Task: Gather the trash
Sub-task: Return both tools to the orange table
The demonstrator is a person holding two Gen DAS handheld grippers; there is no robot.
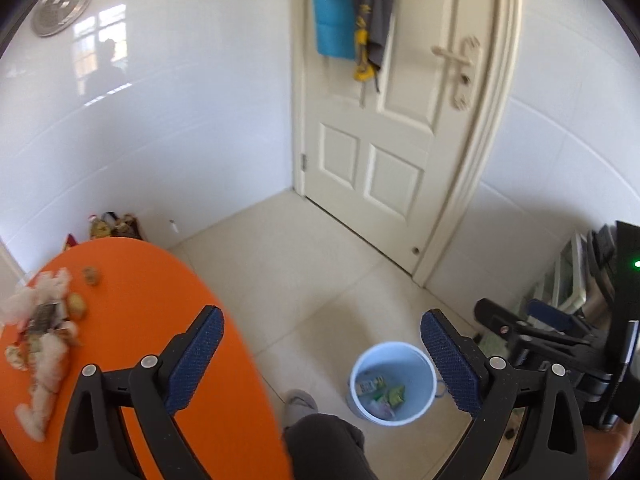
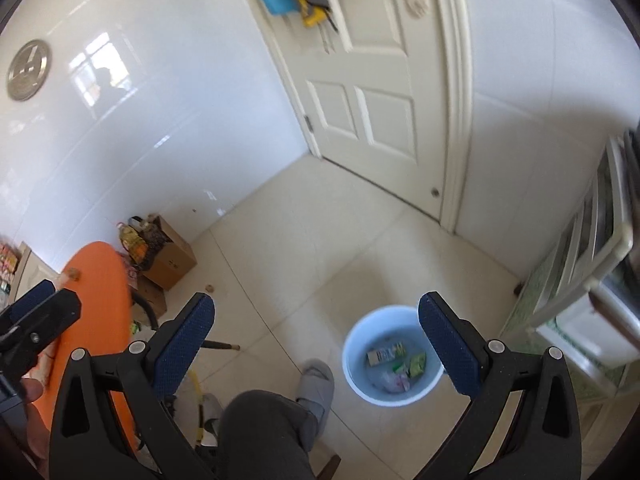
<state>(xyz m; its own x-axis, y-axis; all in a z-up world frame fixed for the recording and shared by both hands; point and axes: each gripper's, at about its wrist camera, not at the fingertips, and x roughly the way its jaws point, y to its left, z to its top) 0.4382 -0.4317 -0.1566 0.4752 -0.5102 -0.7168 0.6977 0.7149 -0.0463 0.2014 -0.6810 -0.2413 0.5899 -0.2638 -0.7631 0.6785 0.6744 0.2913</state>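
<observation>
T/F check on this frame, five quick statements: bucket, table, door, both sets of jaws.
1. The blue bucket stands on the floor with wrappers inside. True.
2. The left gripper holds a wrapper. False: its jaws are open with nothing between them.
3. Trash lies on the orange table. True.
4. The door is wide open. False: it is closed.
5. The right gripper is open and holds nothing. True.
</observation>
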